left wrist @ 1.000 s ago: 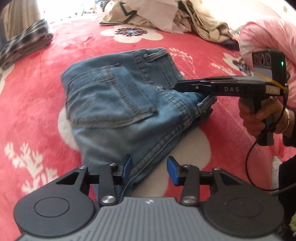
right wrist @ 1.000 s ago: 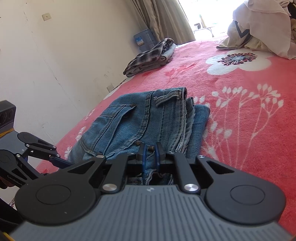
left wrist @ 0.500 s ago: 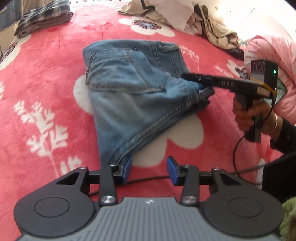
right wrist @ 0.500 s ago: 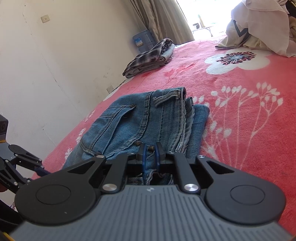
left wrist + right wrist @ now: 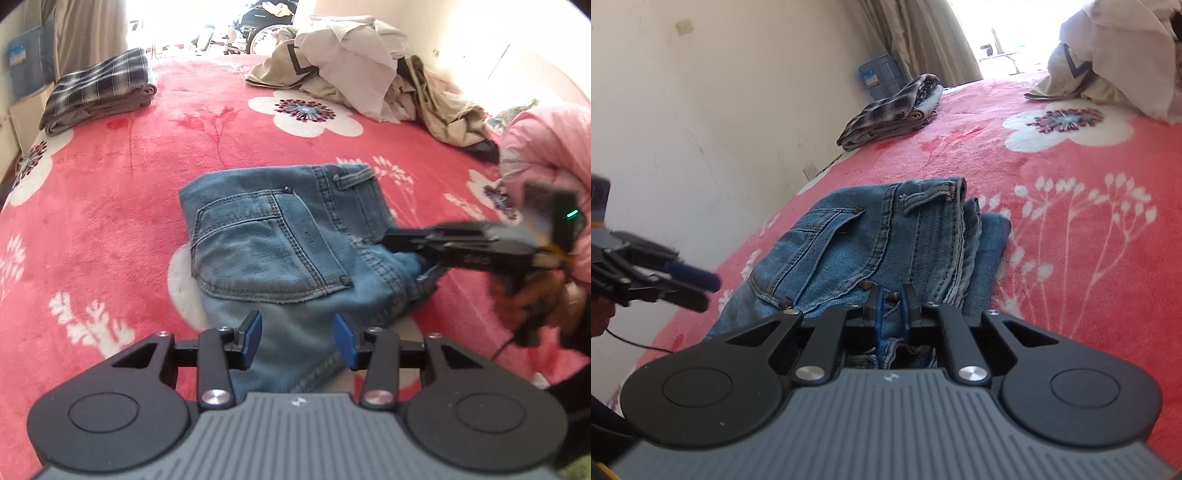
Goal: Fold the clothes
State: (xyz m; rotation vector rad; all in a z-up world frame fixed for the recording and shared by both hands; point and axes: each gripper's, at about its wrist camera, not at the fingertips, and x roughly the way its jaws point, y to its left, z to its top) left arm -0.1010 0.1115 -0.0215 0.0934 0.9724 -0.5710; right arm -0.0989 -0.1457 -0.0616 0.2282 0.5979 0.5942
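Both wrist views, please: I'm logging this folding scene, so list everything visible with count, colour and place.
jeans: one, blue denim, folded, centre of the bed.
plaid garment: one, grey-black check, folded, far left corner of the bed.
clothes pile: one heap, beige and white, unfolded, far right of the bed.
blanket: one, red with white flowers, covering the bed.
water jug: one, blue, by the curtain.
curtain: beige, far wall.
left gripper: open, blue pads, over the jeans' near edge.
right gripper: shut on the jeans' right edge.
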